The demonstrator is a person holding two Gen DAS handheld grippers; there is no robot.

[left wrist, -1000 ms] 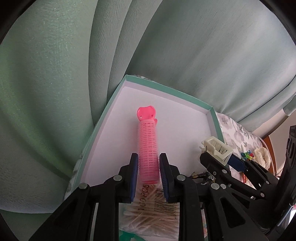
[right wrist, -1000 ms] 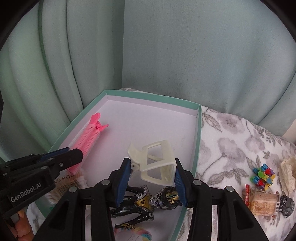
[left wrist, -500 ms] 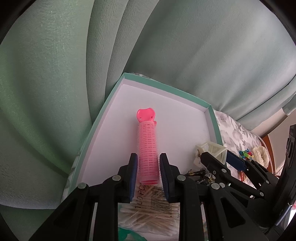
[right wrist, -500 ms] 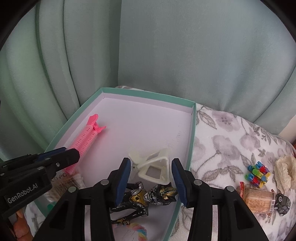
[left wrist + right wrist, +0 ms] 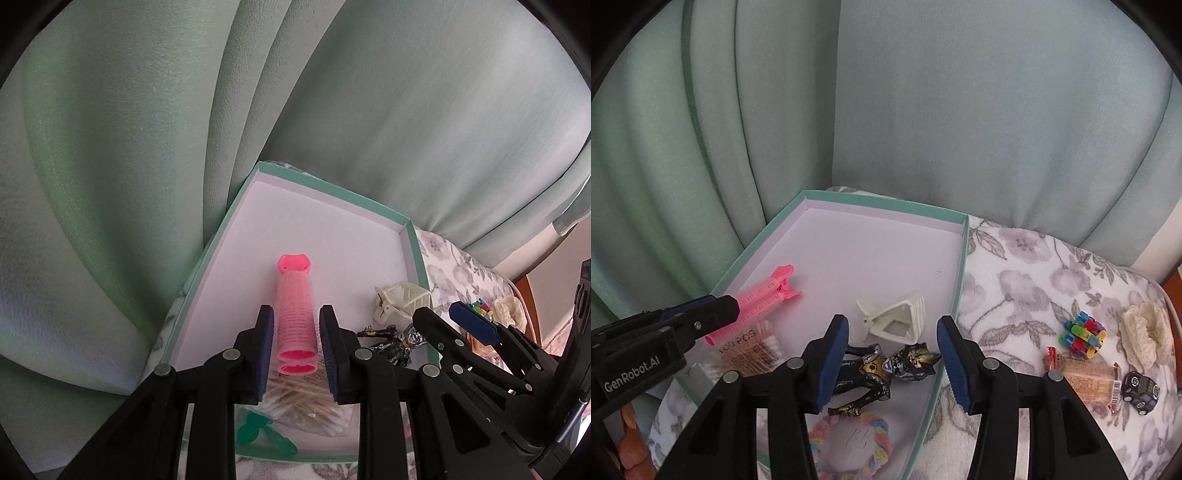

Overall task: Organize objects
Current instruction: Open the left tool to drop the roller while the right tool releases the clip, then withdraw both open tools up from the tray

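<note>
Released a moment earlier, the cream hair claw [image 5: 894,320] lay inside the teal-rimmed box [image 5: 963,258] as my right hand-held gripper [image 5: 892,360] stood spread wide above the black-and-gold figure [image 5: 882,369]. My left hand-held gripper [image 5: 296,345] still pinched the pink roller clip [image 5: 295,317] over the bag of cotton swabs [image 5: 750,349]. Toys waited on the floral blanket [image 5: 1015,280].

Both grippers are matte black plastic with angular, trussed fingers, round silver screws at the joints and ribbed blue pads. The left gripper [image 5: 296,325] carries white "GenRobot.AI" lettering on its side; the right gripper [image 5: 892,345] looks identical.
</note>
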